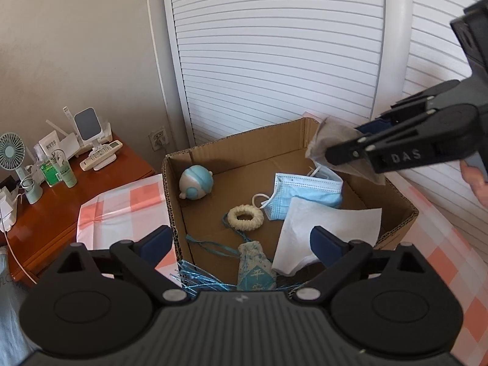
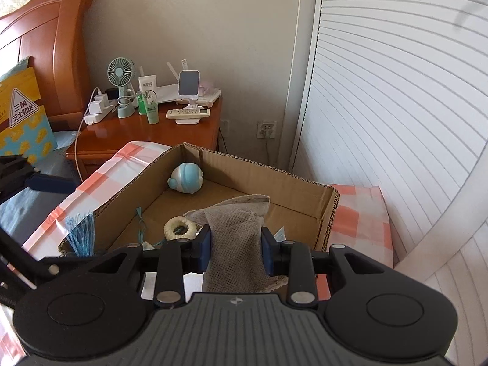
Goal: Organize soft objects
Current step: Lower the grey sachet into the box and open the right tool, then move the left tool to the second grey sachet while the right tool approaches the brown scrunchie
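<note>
An open cardboard box point(image 1: 323, 135) point(image 2: 244, 167) stands on a pink checked cloth. In it lie a blue and white plush ball point(image 1: 196, 183) point(image 2: 186, 178), a cream scrunchie point(image 1: 245, 218) point(image 2: 180, 228), a blue face mask point(image 1: 305, 196), a white cloth point(image 1: 329, 228) and a blue sachet point(image 1: 254, 270) with a tassel point(image 1: 198, 277) point(image 2: 80, 231). My right gripper point(image 2: 235, 251) point(image 1: 350, 149) is shut on a grey sock point(image 2: 236, 238) point(image 1: 329, 138), above the box's far right part. My left gripper point(image 1: 241, 241) is open and empty over the box's near edge.
A wooden nightstand point(image 2: 158, 131) point(image 1: 55, 195) left of the box carries a small fan point(image 2: 120, 73), bottles, a phone stand point(image 2: 189, 84) and a remote. White louvred doors point(image 1: 274, 45) stand behind. A wooden headboard point(image 2: 45, 39) is at far left.
</note>
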### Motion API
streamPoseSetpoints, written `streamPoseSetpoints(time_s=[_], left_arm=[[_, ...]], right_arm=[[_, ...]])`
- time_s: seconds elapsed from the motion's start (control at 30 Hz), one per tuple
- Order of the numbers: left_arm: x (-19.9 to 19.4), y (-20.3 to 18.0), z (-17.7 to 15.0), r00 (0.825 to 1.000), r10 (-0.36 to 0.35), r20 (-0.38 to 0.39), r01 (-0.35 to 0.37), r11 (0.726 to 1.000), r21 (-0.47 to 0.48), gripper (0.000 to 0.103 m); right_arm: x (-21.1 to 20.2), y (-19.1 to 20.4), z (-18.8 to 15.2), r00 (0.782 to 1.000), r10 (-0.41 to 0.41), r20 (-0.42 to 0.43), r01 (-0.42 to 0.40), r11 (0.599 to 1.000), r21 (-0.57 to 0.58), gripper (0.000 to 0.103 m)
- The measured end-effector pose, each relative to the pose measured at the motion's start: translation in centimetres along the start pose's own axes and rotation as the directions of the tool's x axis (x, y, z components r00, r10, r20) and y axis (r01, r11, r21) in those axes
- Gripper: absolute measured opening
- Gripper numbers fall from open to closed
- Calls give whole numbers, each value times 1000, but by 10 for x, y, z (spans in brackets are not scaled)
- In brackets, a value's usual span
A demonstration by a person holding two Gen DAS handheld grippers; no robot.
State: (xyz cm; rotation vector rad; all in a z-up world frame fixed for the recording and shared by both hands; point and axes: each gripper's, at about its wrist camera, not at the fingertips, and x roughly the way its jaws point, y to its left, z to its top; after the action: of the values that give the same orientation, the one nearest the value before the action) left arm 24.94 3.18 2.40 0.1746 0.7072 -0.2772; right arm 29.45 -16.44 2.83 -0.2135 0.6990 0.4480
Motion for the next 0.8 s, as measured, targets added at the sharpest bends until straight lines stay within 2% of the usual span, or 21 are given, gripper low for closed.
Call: streamPoseSetpoints(time_s=[0.1, 0.13, 0.17, 0.23, 0.37, 0.57, 0.8], left_arm=[[3, 3, -2, 1000, 0, -6, 0, 1000, -5, 97], [4, 3, -3, 1000, 1, -10, -1, 1000, -7, 97], [4, 4, -3, 1000, 1, -12, -1, 1000, -10, 97], [4, 5, -5, 1000, -3, -14, 3, 1000, -16, 97], [2, 5, -6, 1000, -3, -13, 3, 1000, -21, 97], [-8, 4, -6, 1000, 2, -1, -2, 999, -35, 97], [-31, -7, -8, 1000, -2, 14, 2, 1000, -6, 99]], right_arm=[[22, -4, 14, 999, -51, -16, 51, 998, 37, 39], [28, -6, 18, 998, -55, -34, 57, 997, 54, 45], [34, -8, 21, 997, -59, -48, 63, 996, 65, 60], [39, -10, 22, 994, -95, -44, 99, 991, 89, 79], [36, -12, 21, 995, -85, -44, 89, 990, 107, 88], [12, -3, 14, 993, -112, -29, 114, 987, 112, 100], [-23, 4, -8, 991, -129, -38, 133, 975, 175, 103]])
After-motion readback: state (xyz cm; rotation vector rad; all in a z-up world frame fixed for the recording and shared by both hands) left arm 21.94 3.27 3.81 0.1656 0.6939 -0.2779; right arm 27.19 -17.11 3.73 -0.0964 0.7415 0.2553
